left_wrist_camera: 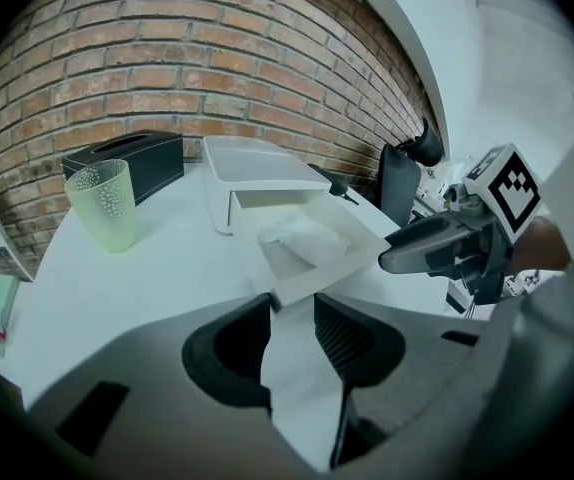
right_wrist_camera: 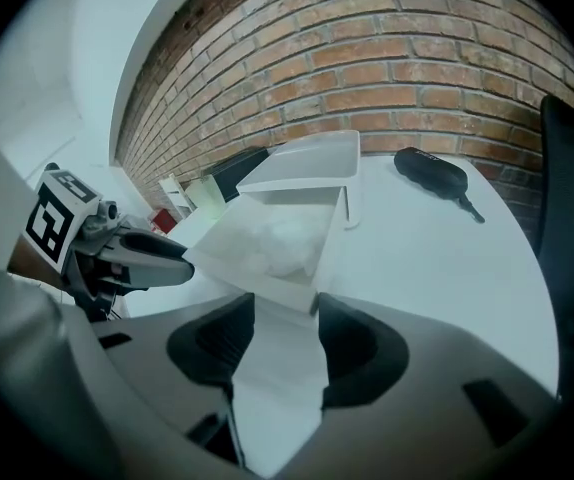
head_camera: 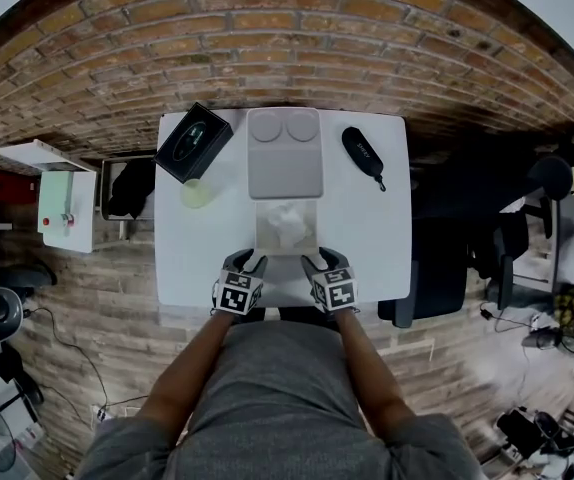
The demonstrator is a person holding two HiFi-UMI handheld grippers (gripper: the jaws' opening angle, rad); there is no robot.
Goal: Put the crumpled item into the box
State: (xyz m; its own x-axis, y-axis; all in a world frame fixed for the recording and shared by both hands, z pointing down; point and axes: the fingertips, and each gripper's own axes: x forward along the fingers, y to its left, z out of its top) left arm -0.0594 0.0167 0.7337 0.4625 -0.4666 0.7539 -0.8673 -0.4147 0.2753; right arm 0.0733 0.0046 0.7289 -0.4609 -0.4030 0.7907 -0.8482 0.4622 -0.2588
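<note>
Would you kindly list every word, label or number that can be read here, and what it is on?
No words or numbers can be read.
Black pouch: small white print, too small to read.
Black box: an oval on its top, no legible text.
Marker cubes: black-and-white square patterns, no letters.

Crumpled paper — white, loosely wadded, lay inside the box, around the middle of its floor and towards the far end, below the rim. The box was white, shallow, rectangular and open-topped. It sat upright and flat on the white table — near the front edge, long side running away from the person.
</note>
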